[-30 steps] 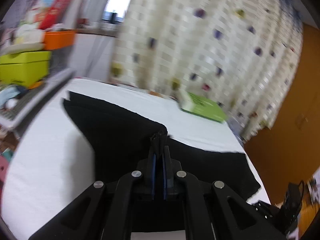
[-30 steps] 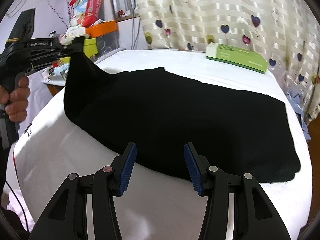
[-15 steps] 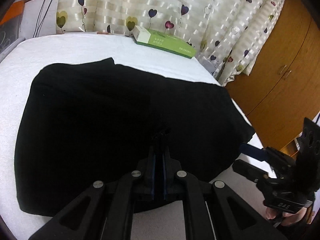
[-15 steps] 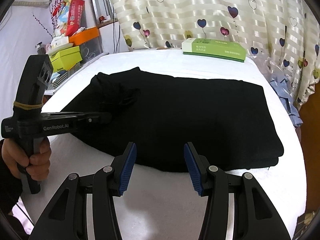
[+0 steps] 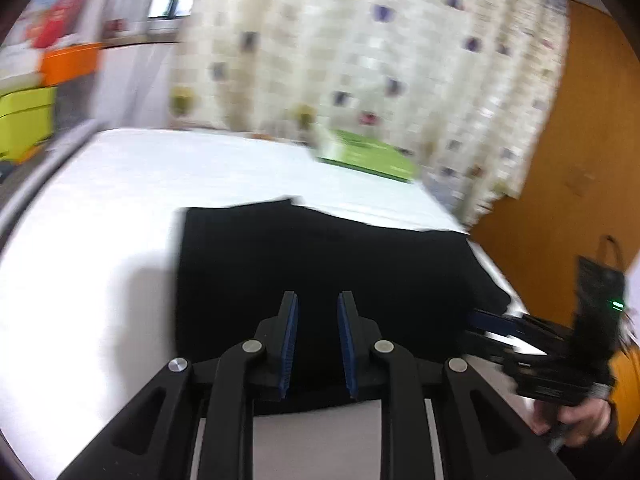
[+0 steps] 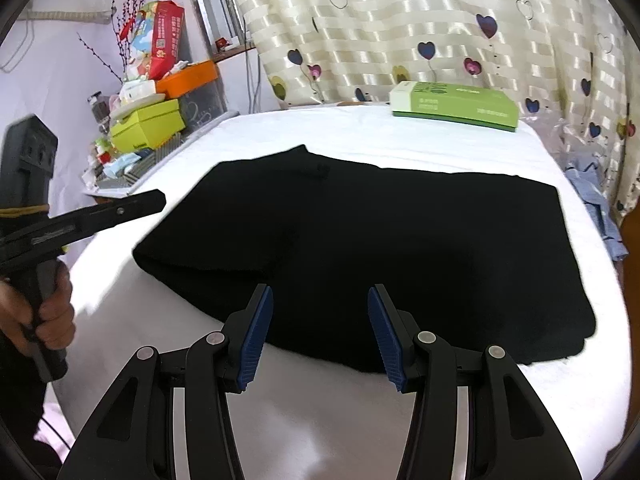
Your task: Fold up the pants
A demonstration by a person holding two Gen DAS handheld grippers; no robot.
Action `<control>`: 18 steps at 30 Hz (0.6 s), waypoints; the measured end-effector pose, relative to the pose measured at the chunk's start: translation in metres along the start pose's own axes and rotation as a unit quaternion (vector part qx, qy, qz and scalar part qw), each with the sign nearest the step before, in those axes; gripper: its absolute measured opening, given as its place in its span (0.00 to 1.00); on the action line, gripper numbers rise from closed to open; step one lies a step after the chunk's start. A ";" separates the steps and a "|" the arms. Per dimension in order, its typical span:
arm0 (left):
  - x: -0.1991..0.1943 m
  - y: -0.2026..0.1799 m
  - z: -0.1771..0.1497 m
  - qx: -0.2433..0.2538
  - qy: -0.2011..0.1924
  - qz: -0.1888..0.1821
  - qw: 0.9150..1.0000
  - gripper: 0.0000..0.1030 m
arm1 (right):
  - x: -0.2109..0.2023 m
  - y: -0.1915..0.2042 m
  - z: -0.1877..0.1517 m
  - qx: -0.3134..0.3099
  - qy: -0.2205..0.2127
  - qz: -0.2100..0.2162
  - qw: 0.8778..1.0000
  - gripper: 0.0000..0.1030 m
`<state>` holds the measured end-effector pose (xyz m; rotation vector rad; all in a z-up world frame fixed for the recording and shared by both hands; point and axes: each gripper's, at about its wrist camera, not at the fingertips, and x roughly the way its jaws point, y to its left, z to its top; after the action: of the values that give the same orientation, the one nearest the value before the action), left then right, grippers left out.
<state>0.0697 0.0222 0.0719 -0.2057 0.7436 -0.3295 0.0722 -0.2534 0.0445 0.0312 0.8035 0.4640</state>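
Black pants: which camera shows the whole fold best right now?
The right wrist view: the black pants lie sharp and complete on the white bed. The left wrist view is motion-blurred, and its own fingers cover their near edge.

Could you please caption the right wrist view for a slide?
Open right gripper hovers before folded black pants on a white bed.

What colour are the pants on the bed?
Black. The pants show best in the right wrist view.

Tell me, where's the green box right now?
In the right wrist view the green box sits at the far right end of the white bed, just in front of the heart-patterned curtain and beyond the black pants.
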 end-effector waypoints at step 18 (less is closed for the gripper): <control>0.021 0.051 -0.030 -0.038 0.025 0.061 0.997 0.22 | 0.063 0.011 0.022 0.083 0.076 0.106 0.988 0.49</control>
<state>0.0746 0.0600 0.0225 -0.2228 0.8143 -0.1913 0.1213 -0.2146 0.0189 0.2395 0.9924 0.6042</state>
